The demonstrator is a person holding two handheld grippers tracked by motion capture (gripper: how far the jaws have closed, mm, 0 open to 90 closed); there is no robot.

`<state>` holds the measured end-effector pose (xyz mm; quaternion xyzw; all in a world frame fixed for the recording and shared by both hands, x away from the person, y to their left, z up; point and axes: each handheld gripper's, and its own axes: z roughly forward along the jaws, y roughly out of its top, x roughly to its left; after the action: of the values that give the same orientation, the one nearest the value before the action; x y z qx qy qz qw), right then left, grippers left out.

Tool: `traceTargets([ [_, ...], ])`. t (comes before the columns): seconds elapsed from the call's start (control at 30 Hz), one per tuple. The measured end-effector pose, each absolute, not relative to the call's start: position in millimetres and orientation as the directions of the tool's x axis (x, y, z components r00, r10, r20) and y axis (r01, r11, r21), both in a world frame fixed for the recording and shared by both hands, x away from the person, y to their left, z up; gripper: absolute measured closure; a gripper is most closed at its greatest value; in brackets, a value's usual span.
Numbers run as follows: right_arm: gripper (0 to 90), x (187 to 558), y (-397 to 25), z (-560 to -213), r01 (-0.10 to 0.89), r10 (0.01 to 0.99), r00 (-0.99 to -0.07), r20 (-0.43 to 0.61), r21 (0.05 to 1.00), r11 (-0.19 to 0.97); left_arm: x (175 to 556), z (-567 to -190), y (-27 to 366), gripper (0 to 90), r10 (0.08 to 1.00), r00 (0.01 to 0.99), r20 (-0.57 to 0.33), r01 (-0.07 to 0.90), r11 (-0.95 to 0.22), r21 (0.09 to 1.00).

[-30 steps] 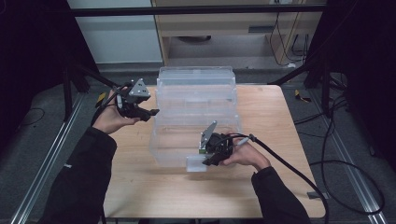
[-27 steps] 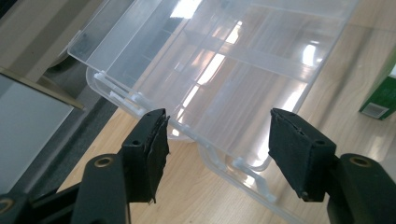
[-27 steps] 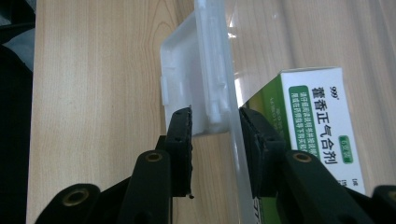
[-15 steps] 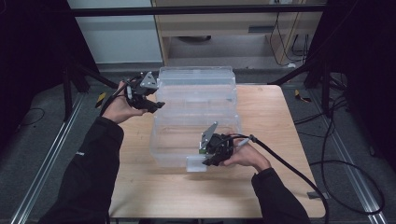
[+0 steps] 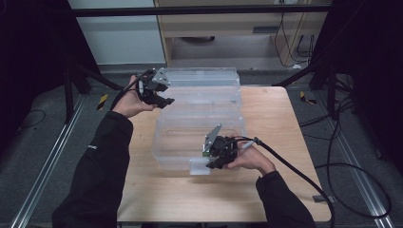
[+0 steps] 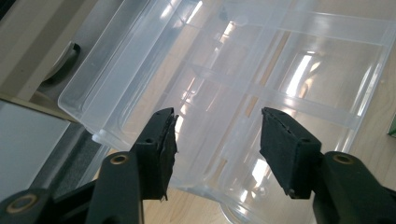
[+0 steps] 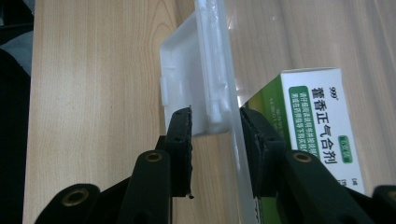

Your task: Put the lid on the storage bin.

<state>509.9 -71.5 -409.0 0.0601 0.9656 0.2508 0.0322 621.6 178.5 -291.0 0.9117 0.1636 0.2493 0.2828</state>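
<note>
Right gripper (image 5: 215, 160) jaws pinch the clear bin's (image 5: 190, 128) near wall at its latch (image 7: 196, 93). Left gripper (image 5: 160, 97) jaws spread, the lid (image 6: 243, 93) just beyond them. Medicine box (image 7: 322, 126) beside right jaw.

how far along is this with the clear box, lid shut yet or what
Not shut yet. Done: a green and white carton already lies inside the clear box, and its lid is folded open behind. In hand: the right gripper grips the front wall by the latch tab, and the left gripper, jaws apart, reaches over the lid's left edge. Left: probably swinging the lid over and snapping the latch.
</note>
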Motion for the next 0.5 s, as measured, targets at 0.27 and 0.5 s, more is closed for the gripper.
traceTargets([
  [0.27,66.1,510,-72,-409,0.098,0.131,-0.991,-0.032,0.489,0.867,631,-291,173,51.3,0.405,0.840,0.361,0.140,-0.805,0.576],
  [0.5,66.1,510,-71,-409,0.100,0.133,-0.991,-0.032,0.490,0.866,637,-296,170,56.9,0.367,0.864,0.344,0.131,-0.824,0.551],
])
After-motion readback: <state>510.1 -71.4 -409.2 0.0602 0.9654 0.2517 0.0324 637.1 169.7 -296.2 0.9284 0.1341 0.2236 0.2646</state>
